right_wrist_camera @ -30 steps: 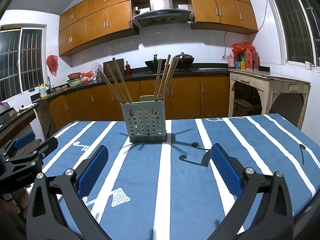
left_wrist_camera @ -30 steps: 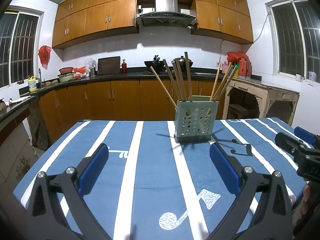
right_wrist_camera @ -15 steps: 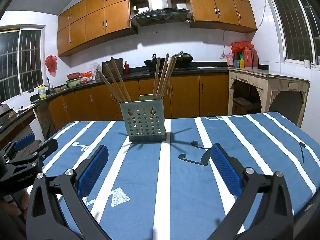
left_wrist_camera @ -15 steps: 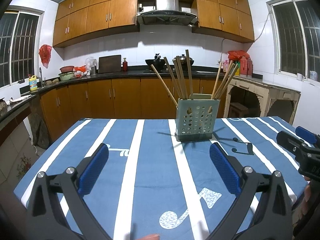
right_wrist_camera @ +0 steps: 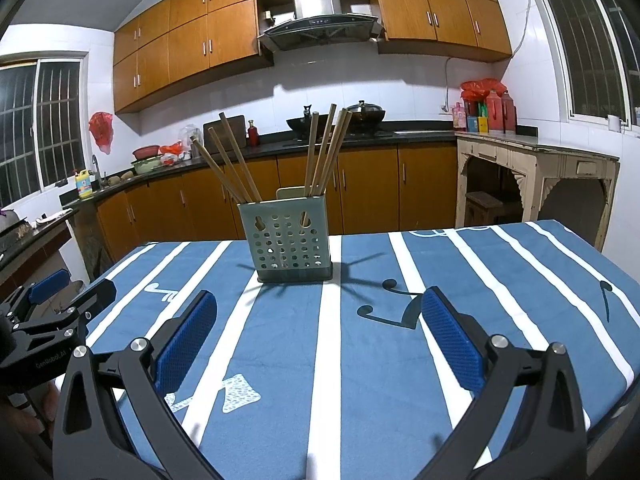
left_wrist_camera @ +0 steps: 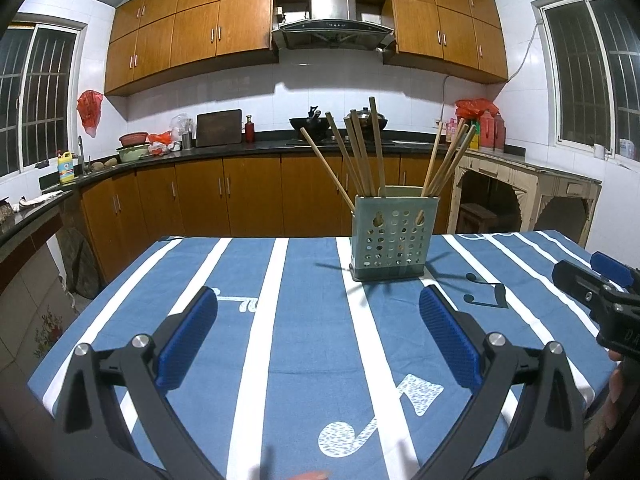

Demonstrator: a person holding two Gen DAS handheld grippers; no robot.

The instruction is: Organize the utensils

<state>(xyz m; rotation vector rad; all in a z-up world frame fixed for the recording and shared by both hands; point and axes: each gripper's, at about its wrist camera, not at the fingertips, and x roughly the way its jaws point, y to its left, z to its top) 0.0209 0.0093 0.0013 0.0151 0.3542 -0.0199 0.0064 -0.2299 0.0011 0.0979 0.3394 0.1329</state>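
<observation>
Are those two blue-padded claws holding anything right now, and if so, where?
Nothing is held. The left gripper and right gripper are both open above the tablecloth; the chopsticks stand in their holder.

A home kitchen. Orange-brown wooden cabinets (left_wrist_camera: 200,32) line white-tiled walls. A steel range hood (left_wrist_camera: 332,20) hangs over a black wok (right_wrist_camera: 306,123).

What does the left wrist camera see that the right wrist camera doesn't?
Only the left wrist view shows the open left tongs up close, with the right tongs at its right edge. Only the right wrist view shows the open right tongs up close, with the left tongs at its left edge. Both show the green perforated plastic holder of wooden chopsticks on the blue striped tablecloth.
</observation>
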